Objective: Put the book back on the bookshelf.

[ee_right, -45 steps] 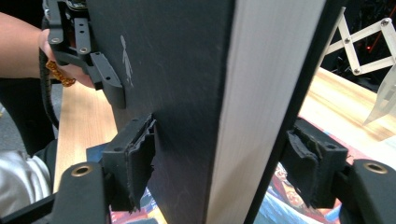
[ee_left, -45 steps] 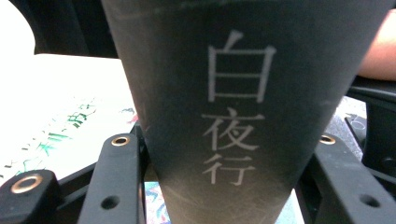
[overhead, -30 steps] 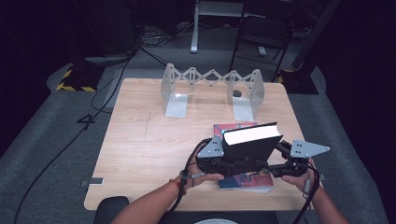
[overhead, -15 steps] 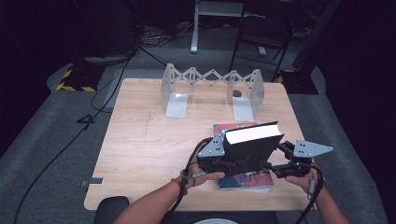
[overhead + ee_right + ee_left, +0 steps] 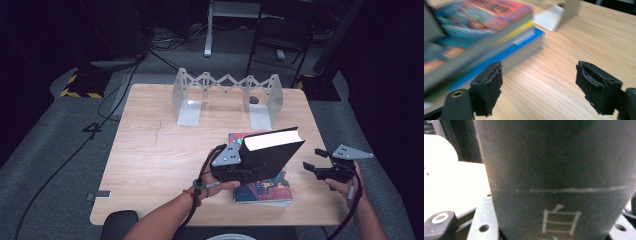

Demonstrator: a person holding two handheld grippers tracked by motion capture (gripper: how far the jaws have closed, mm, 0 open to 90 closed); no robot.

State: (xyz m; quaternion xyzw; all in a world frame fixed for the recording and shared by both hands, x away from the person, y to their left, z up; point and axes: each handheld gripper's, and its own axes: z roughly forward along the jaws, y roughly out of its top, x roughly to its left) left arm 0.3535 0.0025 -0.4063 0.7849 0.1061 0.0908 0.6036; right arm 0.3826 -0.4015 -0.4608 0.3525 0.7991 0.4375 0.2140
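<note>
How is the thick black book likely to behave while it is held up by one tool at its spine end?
The black book looks thick, so probably heavy. Gripped by the left tool at one end, it may sag or twist. Its hard cover seems stiff.

The right gripper has let go of the black book and drawn away rightward, its jaws just opening, empty.

High view overhead; gripper views close, sharing book stack.
</note>
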